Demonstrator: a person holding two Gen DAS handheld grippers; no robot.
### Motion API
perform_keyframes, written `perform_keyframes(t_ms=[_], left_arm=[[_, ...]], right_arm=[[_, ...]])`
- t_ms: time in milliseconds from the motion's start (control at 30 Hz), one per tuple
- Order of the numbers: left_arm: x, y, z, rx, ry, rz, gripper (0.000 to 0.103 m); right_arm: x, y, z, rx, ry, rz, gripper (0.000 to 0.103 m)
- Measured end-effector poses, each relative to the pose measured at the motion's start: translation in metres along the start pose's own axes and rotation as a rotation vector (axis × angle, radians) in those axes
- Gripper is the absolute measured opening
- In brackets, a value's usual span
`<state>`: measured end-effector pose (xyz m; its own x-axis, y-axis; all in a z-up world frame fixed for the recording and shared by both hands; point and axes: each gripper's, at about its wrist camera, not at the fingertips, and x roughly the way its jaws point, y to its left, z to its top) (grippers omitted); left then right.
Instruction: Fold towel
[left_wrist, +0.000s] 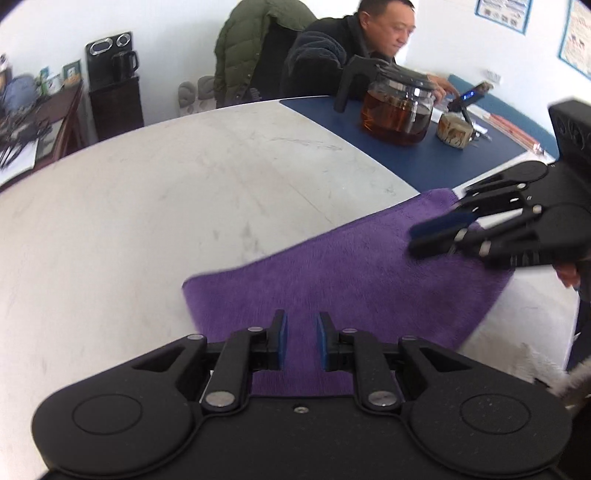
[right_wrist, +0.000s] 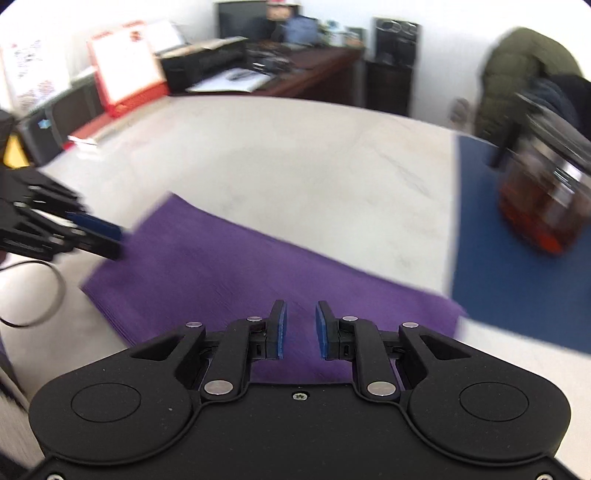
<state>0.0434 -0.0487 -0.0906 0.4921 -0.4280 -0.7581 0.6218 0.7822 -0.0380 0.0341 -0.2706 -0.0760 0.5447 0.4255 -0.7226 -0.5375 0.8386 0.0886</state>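
Purple towel (left_wrist: 351, 273) lies flat on the white tabletop (left_wrist: 184, 206), near its edge by the blue mat (left_wrist: 424, 155). Left gripper (left_wrist: 301, 341) above the towel's near edge, fingers narrowly parted, a small gap showing, nothing pinched. Right gripper (right_wrist: 300, 330) the same: narrow gap, towel visible beneath, not gripped. Glass teapot (left_wrist: 397, 110) of brown tea stands on the mat, well apart. A seated person (left_wrist: 332, 55) behind it.

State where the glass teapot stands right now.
In the left wrist view the glass teapot stands upper right on the blue mat, beyond the purple towel.
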Motion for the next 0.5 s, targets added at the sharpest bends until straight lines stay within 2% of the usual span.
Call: perform_keyframes(t_ms=[67,100,167,300,467,500], left_arm=[[0.013,0.002,0.001,0.015,0.023,0.04,0.016],[0.015,0.007,0.0,0.001,0.013,0.033,0.017],[0.013,0.015,-0.002,-0.025,0.011,0.023,0.018],[0.008,0.025,-0.008,-0.042,0.01,0.022,0.018],[0.007,0.025,-0.007,-0.044,0.019,0.025,0.018],[0.007,0.025,-0.006,-0.043,0.021,0.027,0.018]], right_arm=[[0.03,0.024,0.011,-0.087,0.009,0.081,0.016],[0.042,0.03,0.013,-0.111,0.022,0.106,0.016],[0.049,0.032,0.015,-0.131,0.034,0.108,0.016],[0.034,0.0,0.012,-0.083,0.019,0.049,0.016],[0.011,-0.067,-0.003,0.035,0.018,-0.149,0.016],[0.009,-0.074,-0.005,0.05,0.015,-0.164,0.016]])
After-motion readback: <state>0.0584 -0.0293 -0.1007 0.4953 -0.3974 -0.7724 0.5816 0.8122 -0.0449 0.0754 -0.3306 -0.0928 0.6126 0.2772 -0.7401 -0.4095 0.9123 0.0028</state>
